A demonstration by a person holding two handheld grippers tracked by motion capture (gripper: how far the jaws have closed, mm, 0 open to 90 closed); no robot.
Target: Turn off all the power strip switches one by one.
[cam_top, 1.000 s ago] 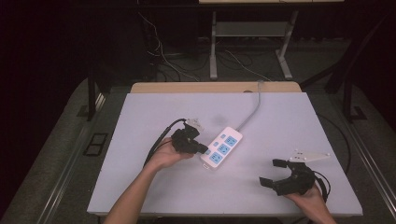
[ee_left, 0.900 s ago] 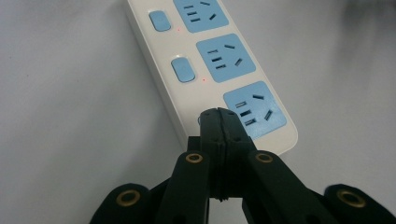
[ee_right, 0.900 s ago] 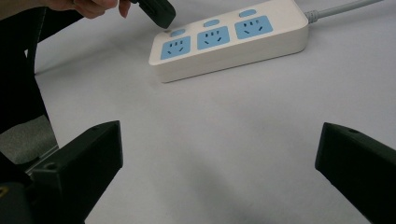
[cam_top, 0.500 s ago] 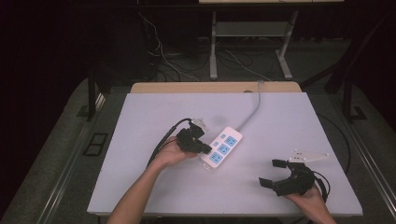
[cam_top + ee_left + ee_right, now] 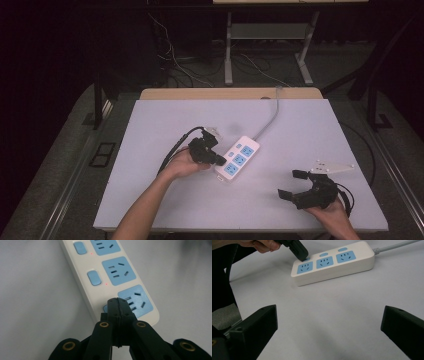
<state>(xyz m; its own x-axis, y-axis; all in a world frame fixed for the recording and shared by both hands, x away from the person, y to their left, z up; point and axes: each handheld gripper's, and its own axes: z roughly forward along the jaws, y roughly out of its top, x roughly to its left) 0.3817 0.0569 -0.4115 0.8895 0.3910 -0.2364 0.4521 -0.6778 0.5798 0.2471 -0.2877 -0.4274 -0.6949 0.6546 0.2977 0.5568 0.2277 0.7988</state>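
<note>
A white power strip [image 5: 239,157] with three blue sockets and blue switches lies slanted at the table's middle. My left gripper [image 5: 220,161] is shut, with nothing between its jaws. In the left gripper view its tip [image 5: 117,301] rests on the nearest blue switch [image 5: 105,308] of the strip [image 5: 110,267], mostly hiding it. Small red lights glow beside the other two switches. The right gripper view shows the same black tip [image 5: 298,251] on the strip's [image 5: 332,261] end switch. My right gripper [image 5: 290,183] sits open at the near right, its jaws [image 5: 329,322] wide apart over bare table.
The strip's grey cable [image 5: 270,117] runs to the table's far edge. The white table [image 5: 150,125] has bare room at the left and between the strip and my right gripper. Cables and a desk frame [image 5: 230,55] lie on the floor beyond.
</note>
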